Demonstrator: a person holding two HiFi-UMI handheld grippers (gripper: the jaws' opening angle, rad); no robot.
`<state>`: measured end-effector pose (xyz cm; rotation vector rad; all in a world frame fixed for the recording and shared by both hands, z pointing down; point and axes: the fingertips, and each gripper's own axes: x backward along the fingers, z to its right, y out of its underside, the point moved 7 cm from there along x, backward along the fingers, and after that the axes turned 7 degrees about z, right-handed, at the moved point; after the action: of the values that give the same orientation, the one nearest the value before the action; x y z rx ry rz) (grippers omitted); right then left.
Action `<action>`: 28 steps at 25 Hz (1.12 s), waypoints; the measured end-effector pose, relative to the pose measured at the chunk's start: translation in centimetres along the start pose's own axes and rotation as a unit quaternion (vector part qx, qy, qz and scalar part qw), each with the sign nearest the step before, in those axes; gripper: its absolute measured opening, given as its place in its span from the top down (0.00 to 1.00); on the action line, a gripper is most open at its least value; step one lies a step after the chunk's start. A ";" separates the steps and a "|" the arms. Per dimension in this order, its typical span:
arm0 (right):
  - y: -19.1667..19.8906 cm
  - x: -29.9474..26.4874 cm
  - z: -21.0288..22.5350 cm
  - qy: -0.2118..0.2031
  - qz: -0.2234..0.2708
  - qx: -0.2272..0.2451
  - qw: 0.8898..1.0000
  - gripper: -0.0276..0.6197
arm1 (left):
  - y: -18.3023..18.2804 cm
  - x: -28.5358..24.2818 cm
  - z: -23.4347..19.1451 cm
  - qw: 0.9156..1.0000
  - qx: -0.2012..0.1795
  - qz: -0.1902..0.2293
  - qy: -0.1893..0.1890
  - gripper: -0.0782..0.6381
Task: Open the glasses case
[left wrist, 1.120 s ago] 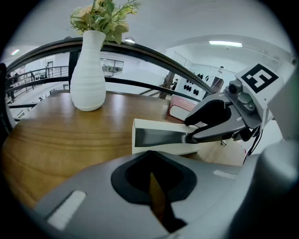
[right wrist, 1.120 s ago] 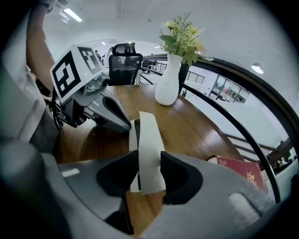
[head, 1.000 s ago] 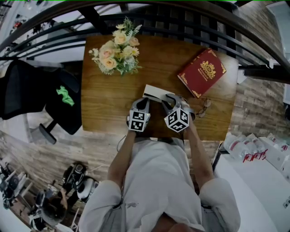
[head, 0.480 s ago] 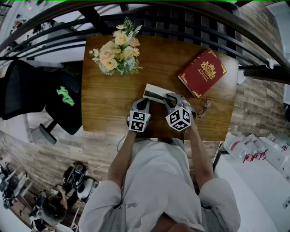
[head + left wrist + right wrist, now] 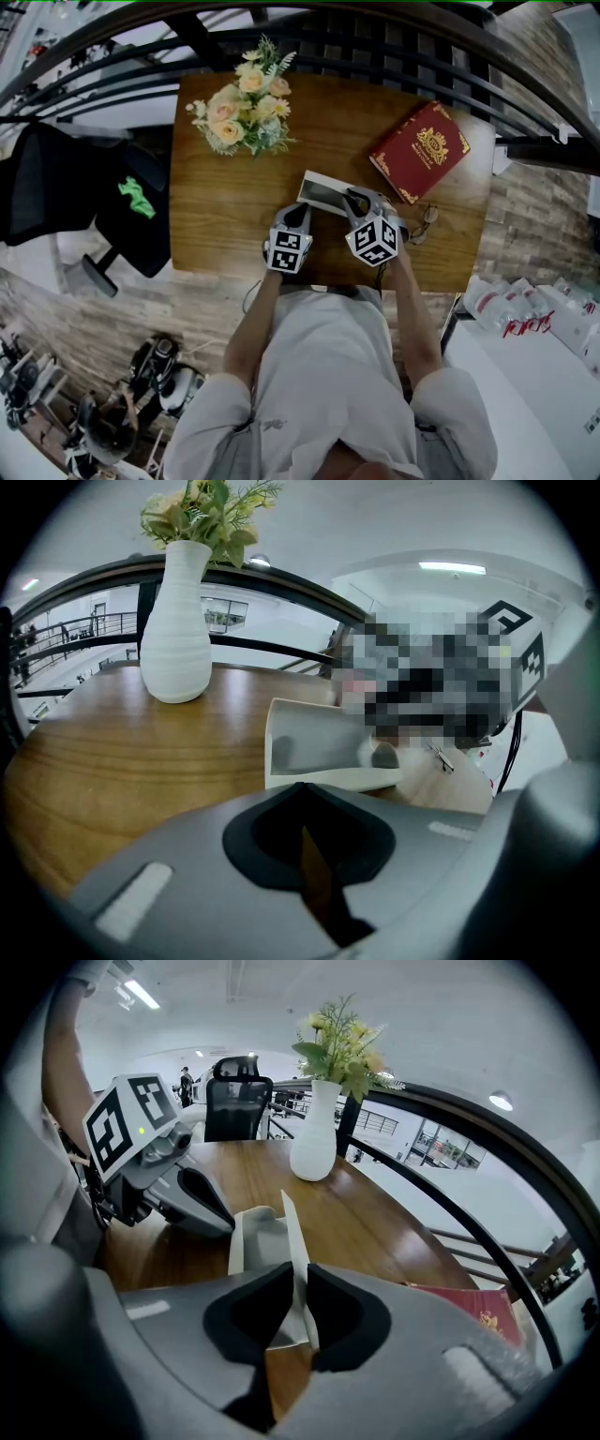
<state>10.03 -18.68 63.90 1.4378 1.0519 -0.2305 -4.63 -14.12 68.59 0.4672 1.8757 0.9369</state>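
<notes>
A white glasses case (image 5: 322, 192) lies on the wooden table (image 5: 216, 216) with its lid (image 5: 294, 1232) raised on edge above the base (image 5: 251, 1241). My right gripper (image 5: 357, 202) is at the case's right end. Its jaws are closing with the thin lid between them, and the pads (image 5: 330, 1309) touch both faces of the lid in the right gripper view (image 5: 300, 1277). My left gripper (image 5: 297, 215) rests at the case's left end, shut with nothing between its jaws (image 5: 300, 789). Its tip (image 5: 225, 1224) is against the base. In the left gripper view the case (image 5: 314, 747) lies just ahead.
A white vase of flowers (image 5: 242, 105) stands at the table's far left. A red book (image 5: 419, 148) lies at the far right, and a pair of glasses (image 5: 424, 221) lies right of my right gripper. A black chair (image 5: 89, 202) stands left of the table.
The right gripper has shifted slightly right at the case's end. The left gripper and the case have stayed where they were.
</notes>
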 end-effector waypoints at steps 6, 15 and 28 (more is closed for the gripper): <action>0.2 -0.2 0.7 0.009 0.000 -0.005 1.000 0.90 | 0.0 0.0 0.0 1.000 -0.002 -0.001 0.002 0.86; 0.2 -0.5 1.8 0.029 0.001 -0.009 1.000 0.89 | 0.0 0.0 0.0 1.000 0.000 -0.002 0.003 0.86; 0.5 -1.0 3.1 0.049 0.001 -0.030 0.998 0.87 | 0.0 -0.1 0.0 1.000 0.000 -0.004 0.004 0.86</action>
<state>11.17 -21.75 64.35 1.4068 1.1281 -0.1275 -4.60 -14.20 68.59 0.4552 1.8844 0.9348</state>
